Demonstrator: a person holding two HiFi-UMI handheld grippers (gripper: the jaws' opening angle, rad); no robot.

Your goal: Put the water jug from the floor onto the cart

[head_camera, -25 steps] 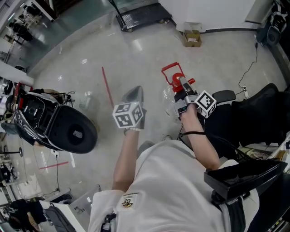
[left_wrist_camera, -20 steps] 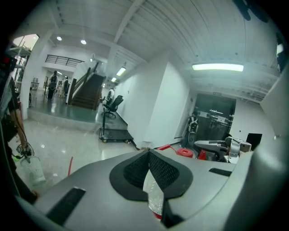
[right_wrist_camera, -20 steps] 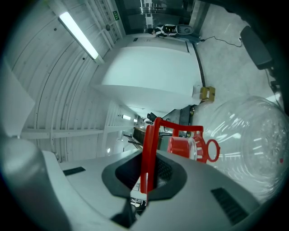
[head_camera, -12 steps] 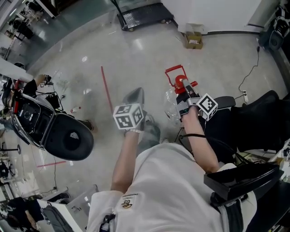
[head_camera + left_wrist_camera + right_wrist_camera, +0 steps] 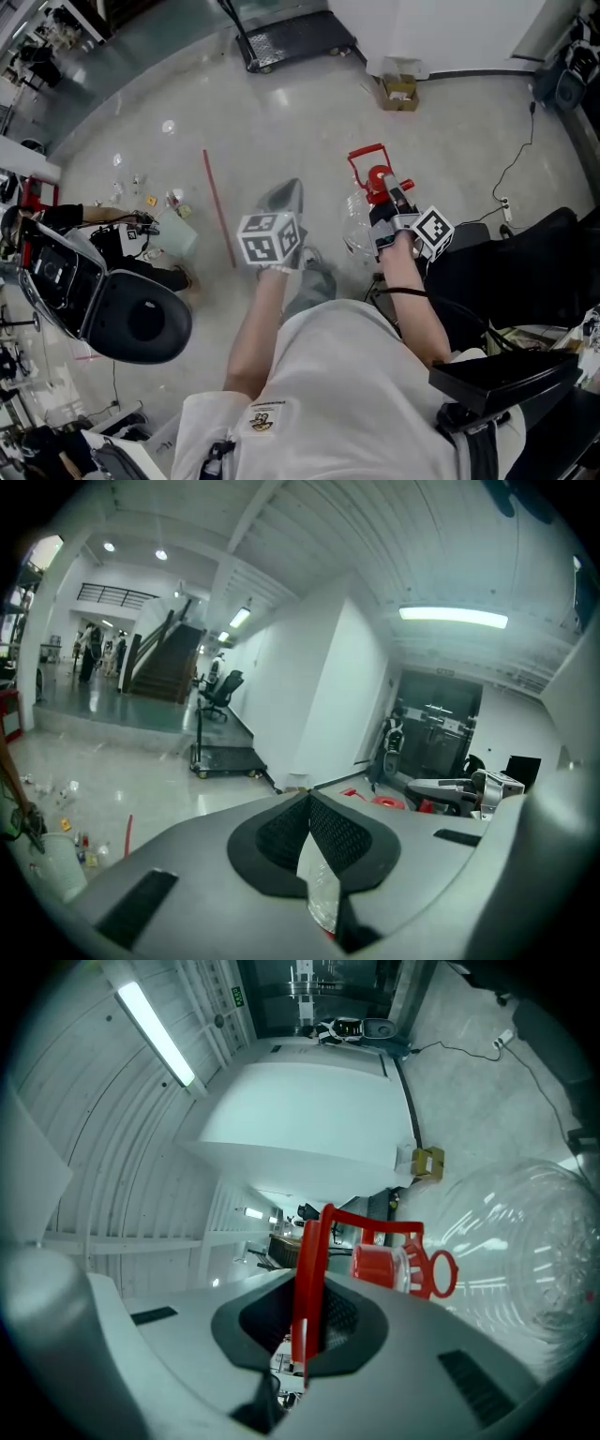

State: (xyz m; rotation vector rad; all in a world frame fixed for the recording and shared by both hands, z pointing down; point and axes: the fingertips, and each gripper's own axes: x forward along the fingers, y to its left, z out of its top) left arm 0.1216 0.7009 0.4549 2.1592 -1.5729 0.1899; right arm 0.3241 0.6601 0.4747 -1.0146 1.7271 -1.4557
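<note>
The water jug [image 5: 354, 221] is clear plastic with a red cap [image 5: 380, 1266] and a red carrying handle [image 5: 364, 156]. It hangs off the floor from my right gripper [image 5: 382, 180], which is shut on that handle [image 5: 307, 1279]. The clear body [image 5: 530, 1241] bulges to the right in the right gripper view. My left gripper [image 5: 284, 190] is held beside the jug, to its left, its grey jaws shut with nothing in them [image 5: 307, 801]. The flat black cart [image 5: 292, 37] stands on the floor far ahead, also visible as the cart [image 5: 225, 758] in the left gripper view.
A cardboard box [image 5: 398, 89] lies by the white wall right of the cart. A red strip [image 5: 218, 208] is on the floor. A person [image 5: 141, 239] sits at the left among small items, near a black round seat [image 5: 136, 323]. A black chair [image 5: 525, 272] and a cable [image 5: 514, 155] are at the right.
Both grippers and the hanging jug have moved forward across the floor toward the cart. The person on the floor with small items has come into view at the left.
</note>
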